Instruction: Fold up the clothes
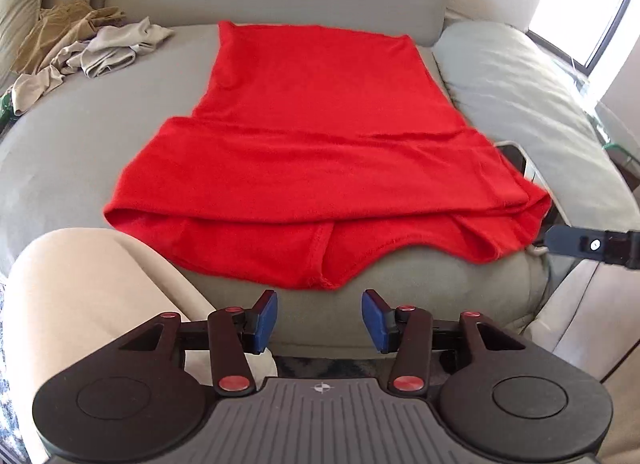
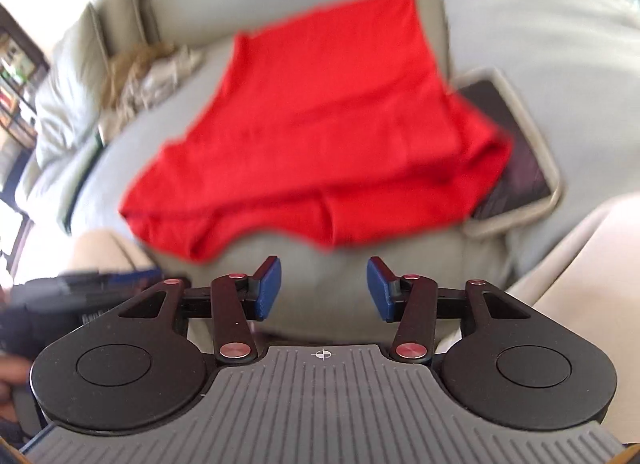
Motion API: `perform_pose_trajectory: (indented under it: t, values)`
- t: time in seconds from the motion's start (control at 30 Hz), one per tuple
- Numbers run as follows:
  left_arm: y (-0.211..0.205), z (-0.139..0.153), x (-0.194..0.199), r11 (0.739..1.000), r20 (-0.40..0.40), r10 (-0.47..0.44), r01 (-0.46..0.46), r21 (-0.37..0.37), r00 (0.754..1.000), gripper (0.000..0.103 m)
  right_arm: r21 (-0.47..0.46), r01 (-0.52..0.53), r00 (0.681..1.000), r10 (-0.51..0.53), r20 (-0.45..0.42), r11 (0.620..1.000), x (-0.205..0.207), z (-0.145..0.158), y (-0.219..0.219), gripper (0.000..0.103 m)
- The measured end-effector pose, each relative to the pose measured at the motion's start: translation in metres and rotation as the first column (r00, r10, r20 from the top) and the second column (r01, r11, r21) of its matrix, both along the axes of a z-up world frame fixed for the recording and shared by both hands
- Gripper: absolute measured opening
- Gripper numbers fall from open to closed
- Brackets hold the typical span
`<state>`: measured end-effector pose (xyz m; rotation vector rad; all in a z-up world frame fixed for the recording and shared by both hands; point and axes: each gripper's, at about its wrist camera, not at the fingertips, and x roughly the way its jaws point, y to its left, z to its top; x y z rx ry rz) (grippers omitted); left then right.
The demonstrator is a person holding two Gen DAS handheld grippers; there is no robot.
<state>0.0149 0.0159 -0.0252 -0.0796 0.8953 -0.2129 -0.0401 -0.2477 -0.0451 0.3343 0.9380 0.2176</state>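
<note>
From the left wrist view, the left gripper [image 1: 319, 320] sits low at the near edge of the sofa seat [image 1: 80, 136], its blue pads spread wide with nothing between them, aimed across the cushion. The red garment [image 1: 320, 168] lies just beyond the fingertips, spread flat on the seat with its near part folded over in layers and a stitched hem hanging toward the front edge. The right gripper [image 1: 592, 246] enters from the right as a dark bar whose tip reaches the garment's near right corner; whether it touches the cloth cannot be made out here. A pale tray [image 1: 534, 174] with something dark in it peeks out past the garment's right edge, mostly covered. A crumpled pile of beige clothes [image 1: 92, 48] lies well apart at the far left of the seat. A light trouser leg [image 1: 80, 284] fills the lower left.

From the right wrist view, which is blurred, the right gripper [image 2: 324, 290] also stands with its pads spread apart and empty, short of the garment's [image 2: 320, 136] near edge. The tray [image 2: 554, 184] holds a flat dark slab [image 2: 516, 168], and the garment's right corner laps over it. The left gripper [image 2: 80, 292] is a smeared dark shape at the left, its jaws unreadable here. The beige pile [image 2: 152, 76] is only a blur.
</note>
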Motion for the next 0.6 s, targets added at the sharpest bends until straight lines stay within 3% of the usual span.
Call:
perform_pose_trajectory:
  t: [0.17, 0.23, 0.33, 0.4, 0.5, 0.57, 0.6]
  values:
    - [0.02, 0.046, 0.0, 0.997, 0.076, 0.049, -0.045, -0.056, 0.996, 0.054, 0.008, 0.035, 0.981, -0.036, 0.192, 0.999, 0.007, 0.081, -0.023, 0.069]
    - [0.027, 0.065, 0.0, 0.995, 0.105, 0.07, -0.062, -0.08, 0.992, 0.058, -0.008, 0.045, 0.964, -0.042, 0.263, 0.999, 0.009, 0.111, -0.028, 0.083]
    - [0.035, 0.083, 0.023, 0.994, 0.171, 0.069, -0.053, -0.099, 0.983, 0.06, -0.006, 0.047, 0.933, -0.042, 0.358, 0.999, 0.017, 0.146, -0.037, 0.096]
    - [0.041, 0.085, 0.049, 0.994, 0.192, 0.077, -0.06, -0.092, 0.978, 0.059, -0.022, 0.063, 0.914, -0.049, 0.402, 0.998, 0.035, 0.159, -0.044, 0.099]
    - [0.058, 0.082, 0.093, 0.987, 0.156, 0.108, -0.087, -0.136, 0.982, 0.054, -0.042, 0.101, 0.9, -0.073, 0.429, 0.994, 0.068, 0.173, -0.056, 0.094]
    - [0.071, 0.079, 0.125, 0.977, 0.118, 0.122, -0.098, -0.19, 0.986, 0.05, -0.025, 0.107, 0.909, -0.088, 0.407, 0.994, 0.097, 0.173, -0.065, 0.078]
    - [0.077, 0.076, 0.142, 0.972, 0.102, 0.126, -0.102, -0.213, 0.987, 0.041, -0.012, 0.105, 0.914, -0.091, 0.395, 0.994, 0.113, 0.172, -0.069, 0.066]
